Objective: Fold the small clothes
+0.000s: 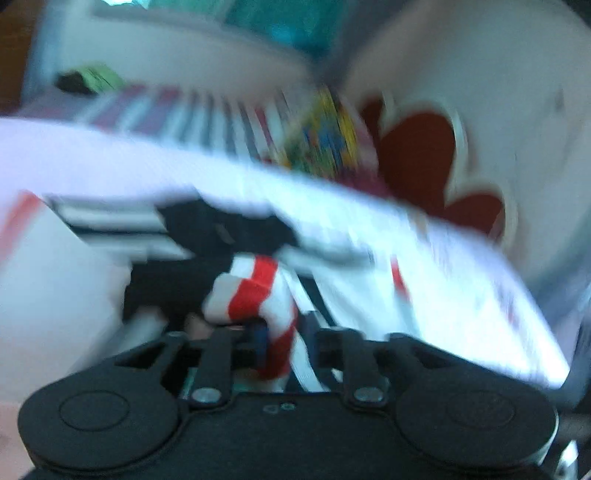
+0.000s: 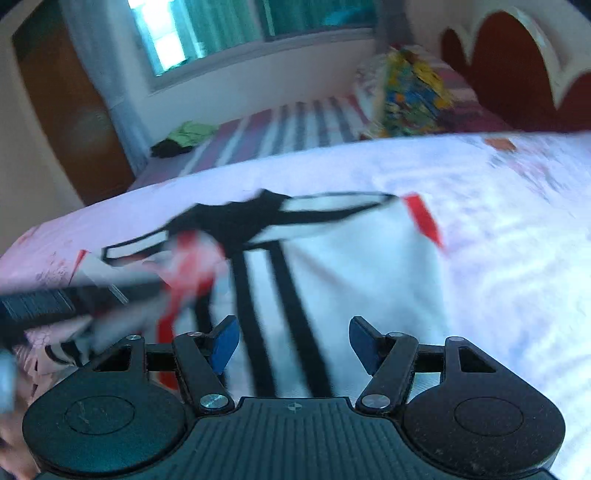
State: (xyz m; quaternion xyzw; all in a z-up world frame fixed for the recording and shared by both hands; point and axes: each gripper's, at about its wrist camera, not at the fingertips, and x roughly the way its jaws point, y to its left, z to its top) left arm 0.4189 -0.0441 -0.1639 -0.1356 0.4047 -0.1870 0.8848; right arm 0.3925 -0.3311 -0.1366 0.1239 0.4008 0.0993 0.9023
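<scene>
A small white shirt with black stripes, a black collar and red trim lies spread on the pale pink bedspread. In the left wrist view, which is heavily blurred, my left gripper is shut on a bunched red-and-white striped part of the shirt, lifted off the bed. In the right wrist view the same gripper shows as a blurred dark bar at the left with the red-and-white cloth at its tip. My right gripper hovers over the shirt's lower part, open, with nothing between its blue pads.
A colourful patterned bundle and a dark red headboard stand at the far right. Striped bedding lies beyond the spread, with green and black clothes on it. A wooden door and a window are behind.
</scene>
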